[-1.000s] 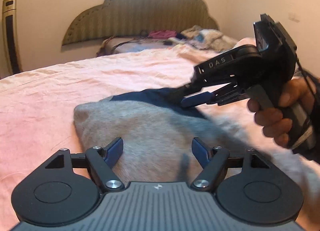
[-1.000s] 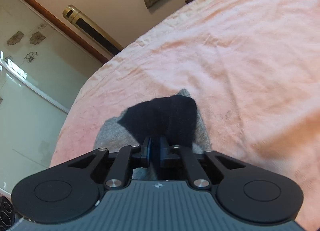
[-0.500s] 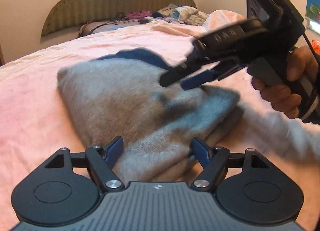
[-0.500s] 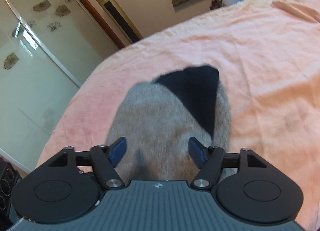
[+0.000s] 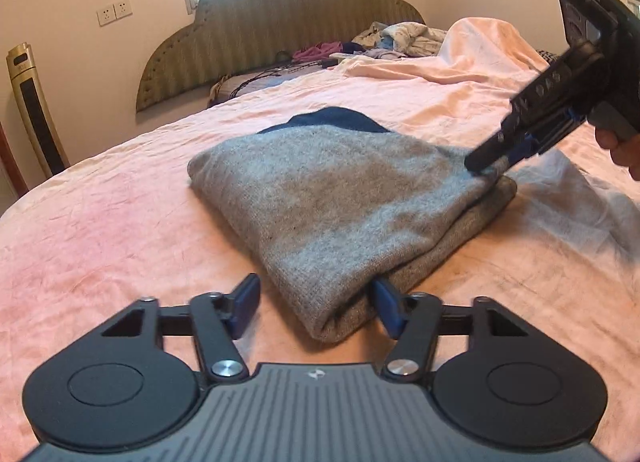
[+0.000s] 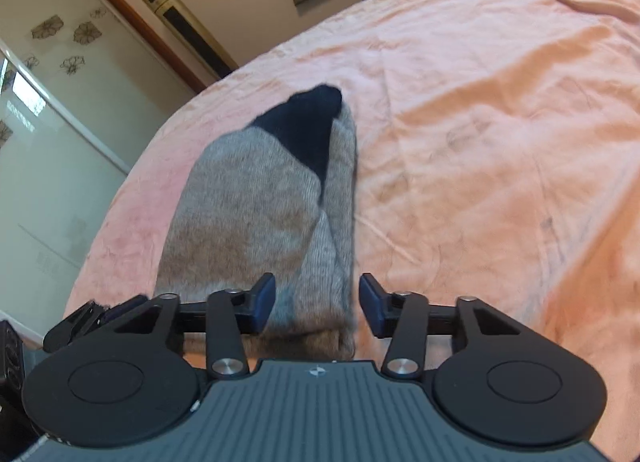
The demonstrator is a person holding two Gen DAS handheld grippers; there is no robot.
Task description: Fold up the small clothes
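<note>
A grey knit garment with a dark navy part lies folded on the pink bed sheet. It also shows in the right wrist view. My left gripper is open at the garment's near corner, a finger on each side. My right gripper is open, its fingers either side of the garment's near end. In the left wrist view the right gripper hangs over the garment's right corner, tips at the cloth.
A padded headboard and a heap of clothes lie at the far end of the bed. A pink blanket is bunched far right. A gold tower fan and glass wardrobe doors stand beyond the bed's edge.
My right gripper let go of the navy part and opened, then drew back toward the garment's near end. The garment now lies folded flat. My left gripper backed off to its corner.
</note>
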